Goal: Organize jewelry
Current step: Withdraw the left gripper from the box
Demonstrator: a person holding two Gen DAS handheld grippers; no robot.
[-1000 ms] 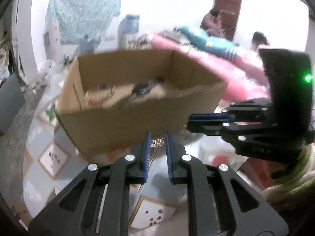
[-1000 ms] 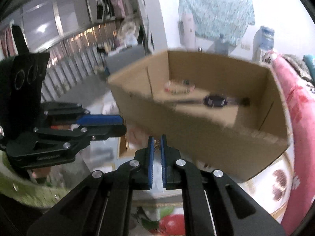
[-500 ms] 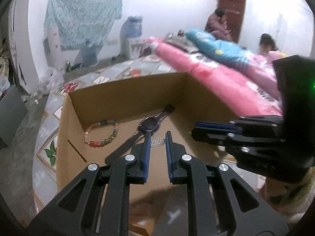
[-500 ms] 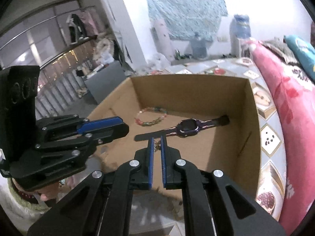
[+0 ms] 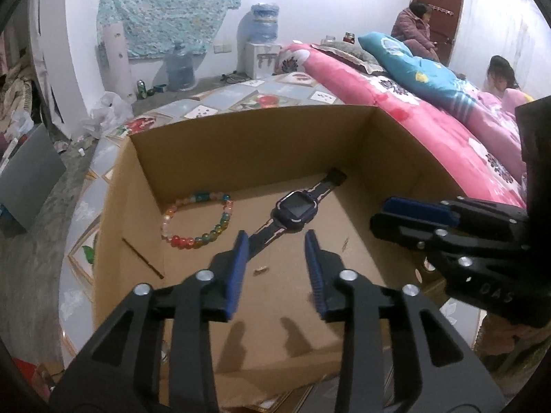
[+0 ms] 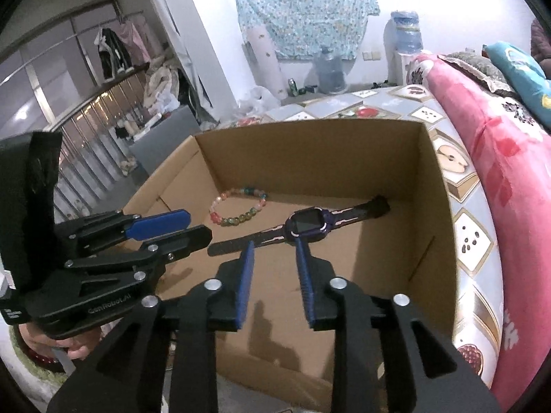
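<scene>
Both the left gripper (image 5: 276,237) and right gripper (image 6: 274,246) hang over the cardboard box (image 5: 248,130), jaws opening and empty, a tiny metal piece (image 5: 260,269) on its floor below, the beaded bracelet (image 5: 197,219) toward its far left corner, the dark watch (image 5: 297,208) mid-floor.

bracelet (image 5: 197,219): multicoloured beads, laid flat in box (image 5: 248,137)
watch (image 5: 297,208): dark strap stretched out, beside bracelet

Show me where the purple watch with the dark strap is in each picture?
Left wrist view: purple watch lies mid-frame on the cardboard box's floor, right of the colourful bead bracelet.
Right wrist view: watch at centre, just beyond the fingertips.
Shared landmark: the bracelet.
</scene>
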